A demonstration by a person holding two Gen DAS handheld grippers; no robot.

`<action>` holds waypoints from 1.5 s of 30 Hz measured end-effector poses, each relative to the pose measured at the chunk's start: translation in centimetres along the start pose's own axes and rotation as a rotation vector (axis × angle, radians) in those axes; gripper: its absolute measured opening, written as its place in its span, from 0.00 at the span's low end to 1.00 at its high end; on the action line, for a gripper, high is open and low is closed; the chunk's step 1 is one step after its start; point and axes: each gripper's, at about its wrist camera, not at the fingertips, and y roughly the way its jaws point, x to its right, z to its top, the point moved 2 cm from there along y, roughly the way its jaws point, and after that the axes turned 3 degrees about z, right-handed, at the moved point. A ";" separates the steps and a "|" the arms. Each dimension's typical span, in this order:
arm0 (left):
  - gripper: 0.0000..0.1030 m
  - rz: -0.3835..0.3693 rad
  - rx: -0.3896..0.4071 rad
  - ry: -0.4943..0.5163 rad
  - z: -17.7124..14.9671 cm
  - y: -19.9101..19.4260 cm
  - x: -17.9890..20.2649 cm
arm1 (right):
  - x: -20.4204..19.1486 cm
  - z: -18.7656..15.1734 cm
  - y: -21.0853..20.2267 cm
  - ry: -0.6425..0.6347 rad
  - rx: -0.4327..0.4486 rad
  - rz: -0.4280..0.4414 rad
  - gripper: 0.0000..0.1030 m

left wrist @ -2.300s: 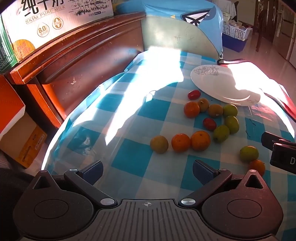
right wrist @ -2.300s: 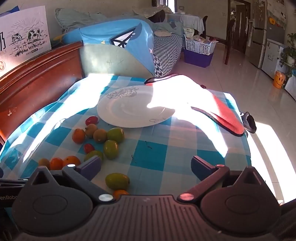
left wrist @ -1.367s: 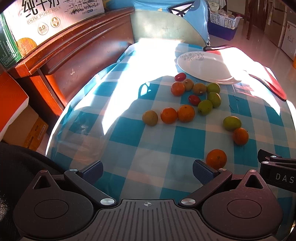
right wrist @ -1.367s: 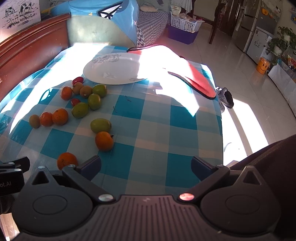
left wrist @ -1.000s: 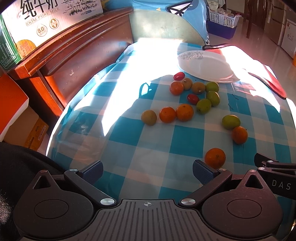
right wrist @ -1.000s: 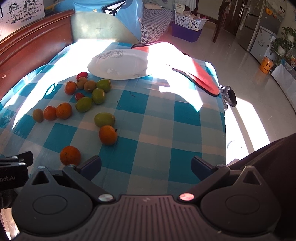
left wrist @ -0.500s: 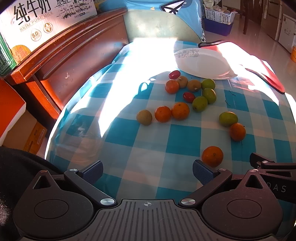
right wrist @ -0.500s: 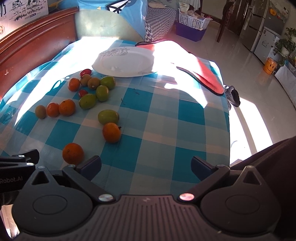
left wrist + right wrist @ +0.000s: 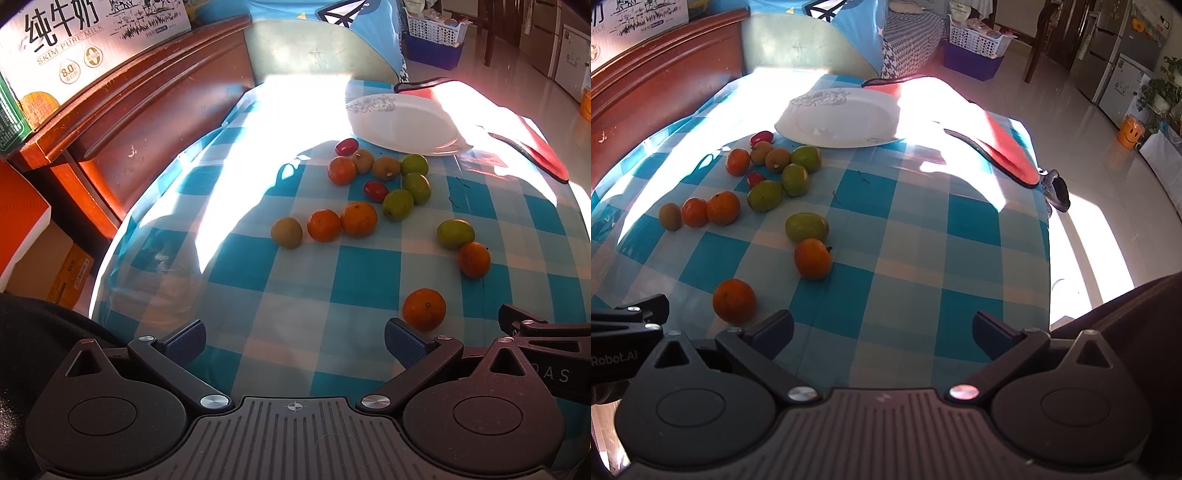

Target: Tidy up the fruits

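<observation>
Two grippers over a table (image 9: 258,280) with a blue-and-white check cloth, hard sun patches across the far half. Wooden headboard (image 9: 147,107) upper left of the left view, milk carton (image 9: 85,40) on top of it. White plate (image 9: 842,118) sits at the far end of the table, upper centre in the right view; red mat (image 9: 1001,147) to its right, tiled floor and fridge beyond.

Fruit is loose on the cloth, none on the plate: a cluster of green, brown, orange and small red pieces just near side of the plate, a row of three mid-left, a green fruit (image 9: 806,227) with an orange one just below it.

Nearest orange (image 9: 424,309) lies just beyond the left gripper's (image 9: 294,339) right fingertip, outside the gap. Same orange (image 9: 734,301) sits just left of the right gripper's (image 9: 882,330) left fingertip. Both grippers' jaws spread wide, nothing between them.
</observation>
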 end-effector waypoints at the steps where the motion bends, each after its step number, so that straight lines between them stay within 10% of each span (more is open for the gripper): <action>1: 1.00 0.000 0.000 0.000 0.0 0.0 0.0 | 0.0 0.0 0.0 -0.001 0.000 0.000 0.99; 21: 1.00 -0.028 0.009 -0.011 -0.4 0.3 -0.5 | 1.2 0.3 -0.3 0.032 0.018 0.030 0.99; 45: 0.93 -0.323 0.172 0.054 -1.3 0.8 3.7 | 4.9 1.4 0.3 0.193 0.058 0.292 0.74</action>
